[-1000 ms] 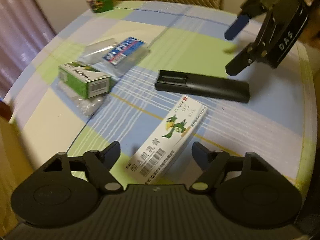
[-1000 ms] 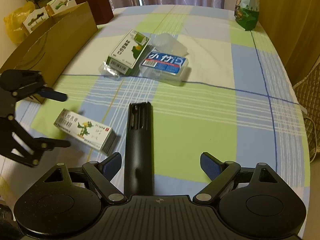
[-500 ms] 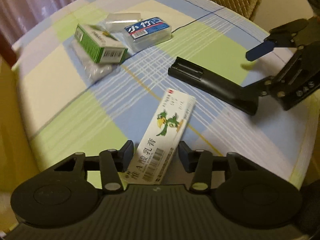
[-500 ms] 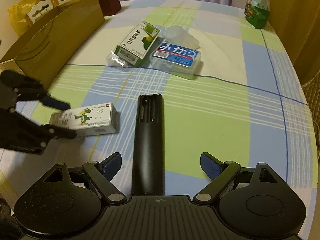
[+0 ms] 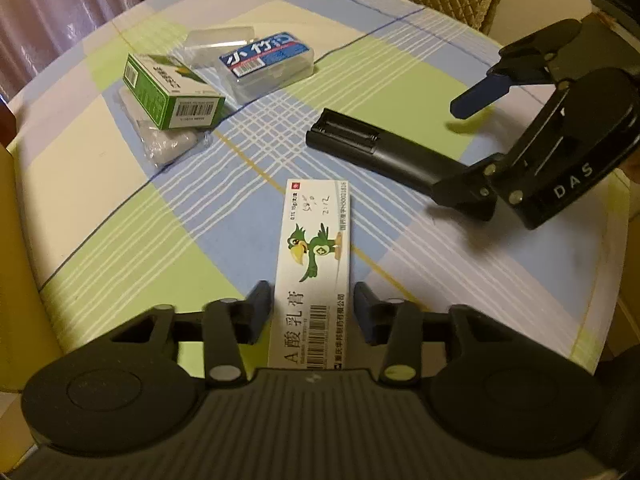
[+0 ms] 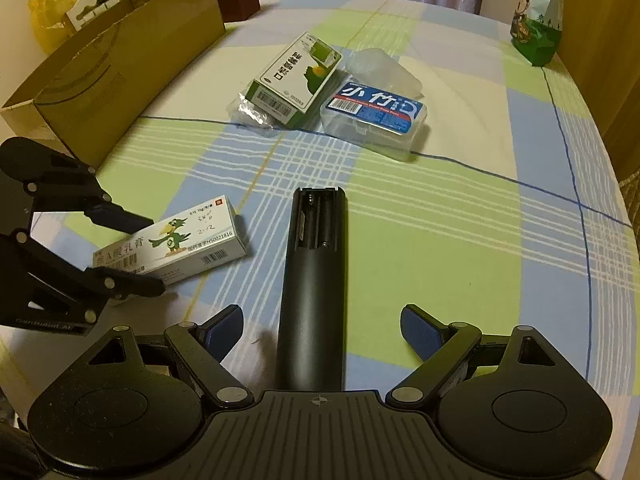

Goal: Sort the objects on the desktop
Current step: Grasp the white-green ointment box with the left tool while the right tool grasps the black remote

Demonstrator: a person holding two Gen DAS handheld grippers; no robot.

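White cardboard ointment box (image 5: 316, 264) lies left of black remote (image 6: 314, 280) on checked cloth | left gripper (image 5: 310, 308) pinches its end, likely for lifting; right gripper (image 6: 322, 330) gapes wide astride remote, poised to grasp

The remote (image 6: 314, 280) lies in the middle of the table (image 6: 460, 240). Left of the remote lies the bird box (image 6: 172, 240). Behind the remote sit the tea box (image 6: 294, 80), maybe on a plastic bag, and the clear case (image 6: 374, 114).
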